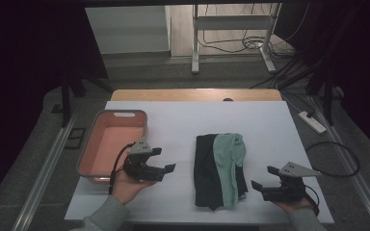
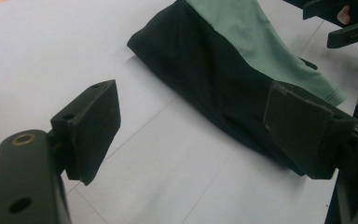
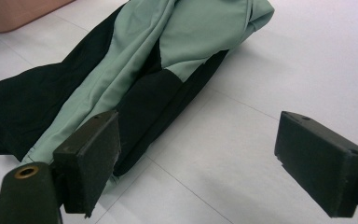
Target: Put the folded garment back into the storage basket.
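Note:
A black folded garment (image 1: 206, 168) lies in the middle of the white table (image 1: 183, 120), with a light green garment (image 1: 229, 159) draped over its right half. My left gripper (image 1: 164, 160) hovers open to the left of the pile, nothing between its jaws. My right gripper (image 1: 265, 178) is open to the right of the pile, near the table's front edge. In the left gripper view the black garment (image 2: 219, 79) stretches ahead between the pads (image 2: 93, 126). The right gripper view has the green garment (image 3: 168, 51) over the black garment (image 3: 37, 107), just beyond its left pad (image 3: 91, 158).
A pink plastic basin (image 1: 113, 142) stands at the table's left edge, just behind my left hand. A power strip (image 1: 312, 121) and cables lie on the floor to the right. A metal stand (image 1: 231, 38) rises beyond the table's far edge.

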Available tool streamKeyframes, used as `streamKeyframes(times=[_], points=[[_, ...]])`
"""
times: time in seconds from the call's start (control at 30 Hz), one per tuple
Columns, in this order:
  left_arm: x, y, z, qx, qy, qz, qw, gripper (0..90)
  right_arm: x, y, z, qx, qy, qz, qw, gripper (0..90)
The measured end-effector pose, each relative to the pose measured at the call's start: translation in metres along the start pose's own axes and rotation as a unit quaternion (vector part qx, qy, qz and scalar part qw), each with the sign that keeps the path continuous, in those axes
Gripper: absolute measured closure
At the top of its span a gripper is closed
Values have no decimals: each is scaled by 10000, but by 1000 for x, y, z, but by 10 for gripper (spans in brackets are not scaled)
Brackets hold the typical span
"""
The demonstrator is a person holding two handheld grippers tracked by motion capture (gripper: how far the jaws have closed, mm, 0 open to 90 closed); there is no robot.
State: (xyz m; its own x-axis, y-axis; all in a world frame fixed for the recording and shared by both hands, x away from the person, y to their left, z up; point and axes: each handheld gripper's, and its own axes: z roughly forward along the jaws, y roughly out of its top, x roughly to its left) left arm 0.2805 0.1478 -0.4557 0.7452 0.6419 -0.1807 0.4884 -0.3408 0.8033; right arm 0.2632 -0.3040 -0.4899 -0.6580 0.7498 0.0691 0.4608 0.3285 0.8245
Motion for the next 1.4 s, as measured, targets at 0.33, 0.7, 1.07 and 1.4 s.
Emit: streamKeyframes(times=[0.33,0.7,1.07,1.4], points=[[0,5,10,37,4,8,10000,185,0,0,0,0,-5,9,10000,144],[-2,11,17,63,-27,42,10000,184,0,0,1,15,6,19,10000,144],[-5,16,25,92,-19,108,9999,182,-1,0,1,27,6,21,10000,145],[-5,20,32,131,-74,69,9999,180,-1,0,2,32,12,17,10000,145]])
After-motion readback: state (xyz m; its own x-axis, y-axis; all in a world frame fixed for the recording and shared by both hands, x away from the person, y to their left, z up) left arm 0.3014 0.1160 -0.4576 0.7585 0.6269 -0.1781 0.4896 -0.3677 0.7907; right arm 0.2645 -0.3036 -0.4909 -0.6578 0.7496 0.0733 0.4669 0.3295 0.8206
